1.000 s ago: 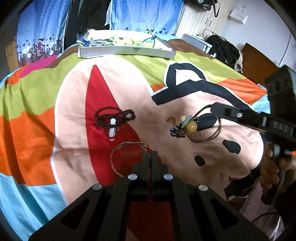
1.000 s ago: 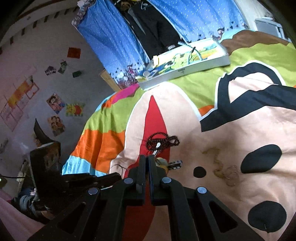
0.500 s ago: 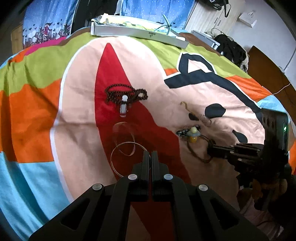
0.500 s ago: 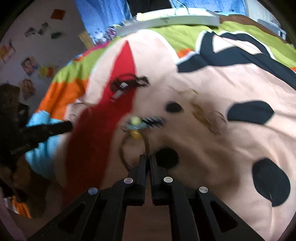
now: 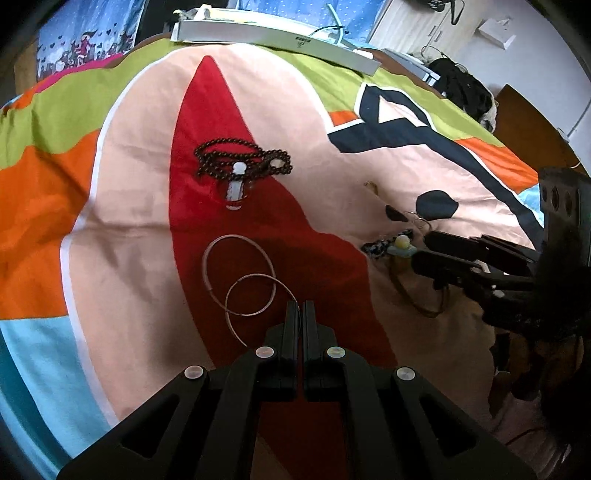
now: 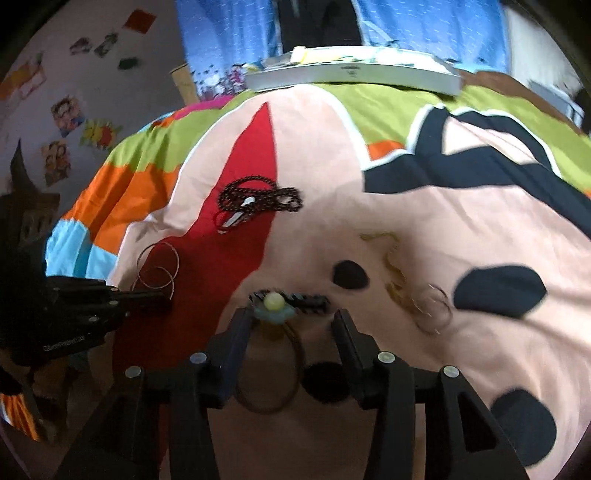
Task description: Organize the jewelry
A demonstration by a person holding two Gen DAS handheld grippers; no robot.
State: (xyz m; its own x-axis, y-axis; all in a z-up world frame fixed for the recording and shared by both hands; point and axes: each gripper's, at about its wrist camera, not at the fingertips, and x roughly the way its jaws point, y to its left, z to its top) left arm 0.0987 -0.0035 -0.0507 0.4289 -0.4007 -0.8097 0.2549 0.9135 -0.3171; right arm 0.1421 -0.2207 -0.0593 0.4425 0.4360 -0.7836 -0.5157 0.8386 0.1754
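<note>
On the bedspread [image 5: 122, 206]: 1 dark bead necklace [image 5: 242, 162], 2 thin wire hoops [image 5: 240, 269], 1 hair tie with a yellow bead [image 6: 274, 303], 2 small rings [image 6: 434, 308], 1 tangled gold chain [image 6: 391, 258]. At the far edge, 1 long white box [image 5: 280, 35].

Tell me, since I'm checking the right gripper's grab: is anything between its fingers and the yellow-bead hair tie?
Nothing visible. The right gripper is open, its fingers either side of the hair tie on the bedspread. The hoop earrings lie off to one side.
</note>
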